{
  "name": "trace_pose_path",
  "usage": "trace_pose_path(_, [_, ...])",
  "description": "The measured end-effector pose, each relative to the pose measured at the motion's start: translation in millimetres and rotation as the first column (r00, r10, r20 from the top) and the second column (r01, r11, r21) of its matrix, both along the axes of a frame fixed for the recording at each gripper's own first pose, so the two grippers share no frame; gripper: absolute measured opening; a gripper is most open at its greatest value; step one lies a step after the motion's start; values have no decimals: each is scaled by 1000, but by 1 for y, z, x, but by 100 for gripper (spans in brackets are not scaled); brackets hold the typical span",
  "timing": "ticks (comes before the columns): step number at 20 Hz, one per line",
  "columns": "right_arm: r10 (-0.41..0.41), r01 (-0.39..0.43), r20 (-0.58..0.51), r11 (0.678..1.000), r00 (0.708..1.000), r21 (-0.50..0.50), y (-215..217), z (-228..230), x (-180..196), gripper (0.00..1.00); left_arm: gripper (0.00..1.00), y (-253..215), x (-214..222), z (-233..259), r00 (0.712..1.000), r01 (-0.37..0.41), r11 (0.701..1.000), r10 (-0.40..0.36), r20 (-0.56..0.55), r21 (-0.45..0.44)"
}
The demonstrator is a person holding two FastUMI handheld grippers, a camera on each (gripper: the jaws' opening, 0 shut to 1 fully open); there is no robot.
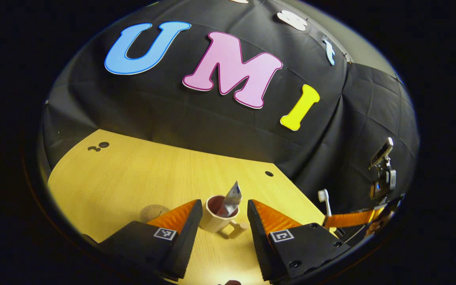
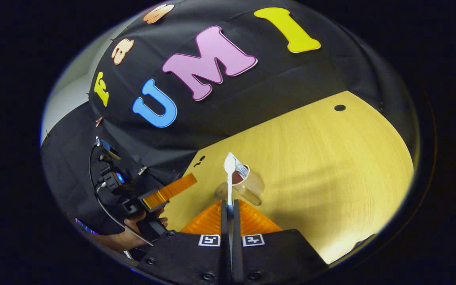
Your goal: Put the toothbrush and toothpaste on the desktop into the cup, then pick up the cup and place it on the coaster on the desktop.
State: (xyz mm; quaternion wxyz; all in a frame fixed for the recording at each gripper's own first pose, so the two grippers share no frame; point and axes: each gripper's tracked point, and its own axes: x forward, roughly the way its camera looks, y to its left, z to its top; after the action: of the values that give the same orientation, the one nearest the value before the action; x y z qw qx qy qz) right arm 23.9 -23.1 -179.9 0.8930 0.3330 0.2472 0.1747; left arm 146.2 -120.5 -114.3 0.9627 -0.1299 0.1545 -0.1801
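Observation:
A beige cup [image 1: 214,221] stands on the wooden desktop [image 1: 133,178] between the tips of my open left gripper [image 1: 225,206], untouched by either finger. The toothpaste tube [image 1: 232,198] leans inside the cup, its crimped end up. A round coaster [image 1: 152,211] lies just left of the cup, partly behind a finger. At the right, the right gripper [image 1: 350,217] holds a white toothbrush [image 1: 325,202] upright. In the right gripper view, my right gripper [image 2: 230,204] is shut on the toothbrush [image 2: 230,170], brush head pointing at the cup [image 2: 251,184] and toothpaste [image 2: 242,171].
The desktop [image 2: 323,158] stretches wide to the right of the cup. It has small round holes [image 1: 268,173] [image 2: 339,107] near the back edge. A hand [image 2: 141,225] holds the left gripper [image 2: 168,194] at the desk's left edge. Black cloth walls close the back.

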Motion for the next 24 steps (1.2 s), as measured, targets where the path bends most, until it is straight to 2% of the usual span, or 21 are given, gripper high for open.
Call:
trace_pose_path(7, [72, -74, 104, 997, 992, 22, 55, 32, 57, 6, 71, 38, -53, -7, 998, -15, 1000, 16, -59, 17])
trace_pose_path(12, [94, -92, 183, 996, 979, -22, 72, 47, 104, 5, 71, 63, -90, -16, 995, -32, 999, 35, -91, 33])
trace_pose_path(20, [153, -128, 244, 985, 958, -116, 95, 31, 148, 5, 71, 86, -137, -34, 987, -75, 997, 77, -141, 21])
trace_pose_path(24, [156, -122, 264, 983, 952, -140, 101, 22, 169, 5, 71, 94, -142, -38, 982, -107, 994, 106, -154, 1])
